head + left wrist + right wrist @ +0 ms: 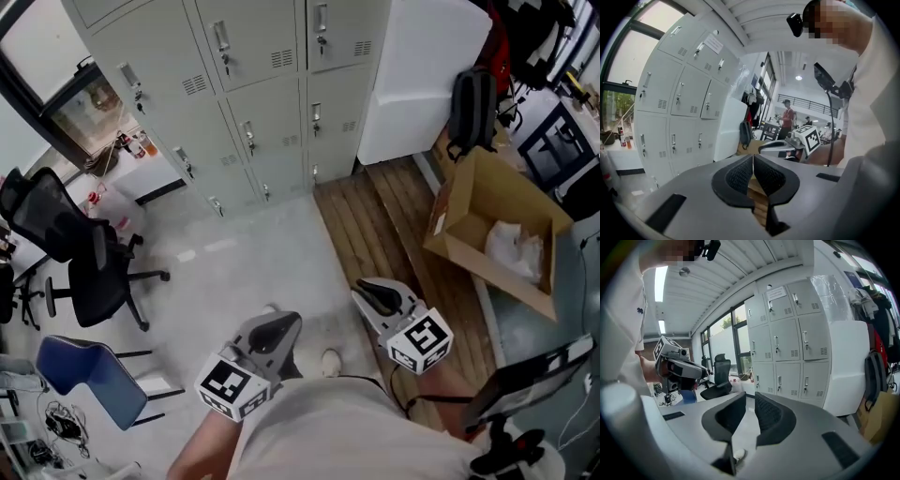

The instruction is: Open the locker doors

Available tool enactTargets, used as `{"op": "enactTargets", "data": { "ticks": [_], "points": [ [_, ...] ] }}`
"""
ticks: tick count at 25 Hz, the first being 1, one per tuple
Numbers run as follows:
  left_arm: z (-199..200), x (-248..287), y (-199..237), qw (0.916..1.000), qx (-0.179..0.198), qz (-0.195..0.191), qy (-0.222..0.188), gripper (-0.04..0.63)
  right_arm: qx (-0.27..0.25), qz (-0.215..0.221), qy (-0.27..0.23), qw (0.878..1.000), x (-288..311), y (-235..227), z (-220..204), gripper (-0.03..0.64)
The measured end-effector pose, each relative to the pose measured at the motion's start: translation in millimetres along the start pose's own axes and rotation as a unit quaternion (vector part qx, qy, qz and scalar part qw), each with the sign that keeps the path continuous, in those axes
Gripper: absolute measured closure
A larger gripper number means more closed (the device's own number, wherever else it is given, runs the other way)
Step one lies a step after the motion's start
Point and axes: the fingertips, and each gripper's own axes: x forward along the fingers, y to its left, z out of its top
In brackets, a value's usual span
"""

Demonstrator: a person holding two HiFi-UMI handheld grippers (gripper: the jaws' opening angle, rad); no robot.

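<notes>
Lockers [258, 112]: well ahead of my left claw [279, 325] and right claw [372, 292] (both closed, empty).

Daylight pours in through the tall glass window [618, 70] on my left, and the long white ceiling strip light [658, 283] burns out to plain glare. The pale grey metal lockers [253, 103] are evenly lit, with only soft shadows. Both of my gripper views bend hard at the rim and go black in all 4 corners. The pale speckled floor [244, 262] shows a faint sheen and looks slightly soft.
</notes>
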Motion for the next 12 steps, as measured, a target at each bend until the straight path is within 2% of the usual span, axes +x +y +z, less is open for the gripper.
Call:
{"op": "enactTargets", "data": {
  "ticks": [5,12],
  "points": [
    [14.6,24.7,62.0,0.9997,0.002,-0.023,-0.006,0.583,0.004,-0.022,-0.003,1.000,53.4,-30.9,16.0,0.595],
    [66.3,45.6,156.7,0.9975,0.030,-0.063,-0.008,0.583,-0.009,-0.074,0.008,0.997,143.0,-82.2,59.6,0.592]
  ]
}}
